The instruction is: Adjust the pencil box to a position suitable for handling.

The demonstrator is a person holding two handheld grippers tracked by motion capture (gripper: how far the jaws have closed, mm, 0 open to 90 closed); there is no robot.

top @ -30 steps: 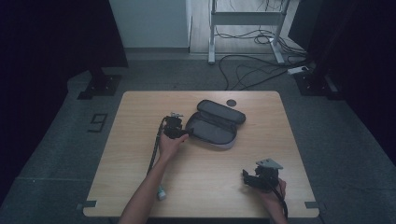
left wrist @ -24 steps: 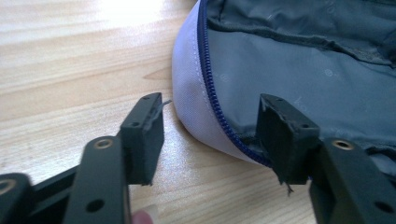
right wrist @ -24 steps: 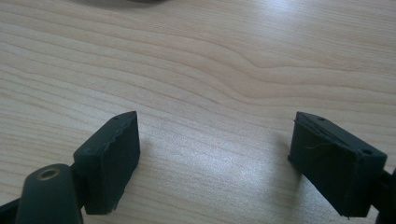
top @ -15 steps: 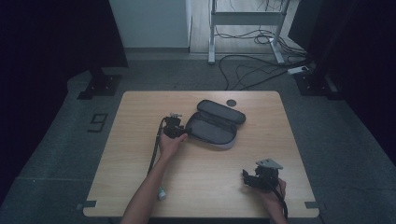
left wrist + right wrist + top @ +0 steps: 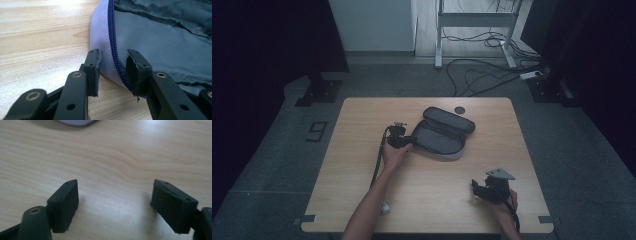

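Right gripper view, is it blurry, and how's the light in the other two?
Right gripper view: soft blur over the light wooden table, pale glare at top right. Left gripper view: sharp on the grey fabric zip case, glare at the top left. High view: dim, dark surroundings, table evenly lit.

The left tool point(image 5: 408, 142) has just been closing its jaws; the right tool point(image 5: 477, 188) rests with jaws apart.
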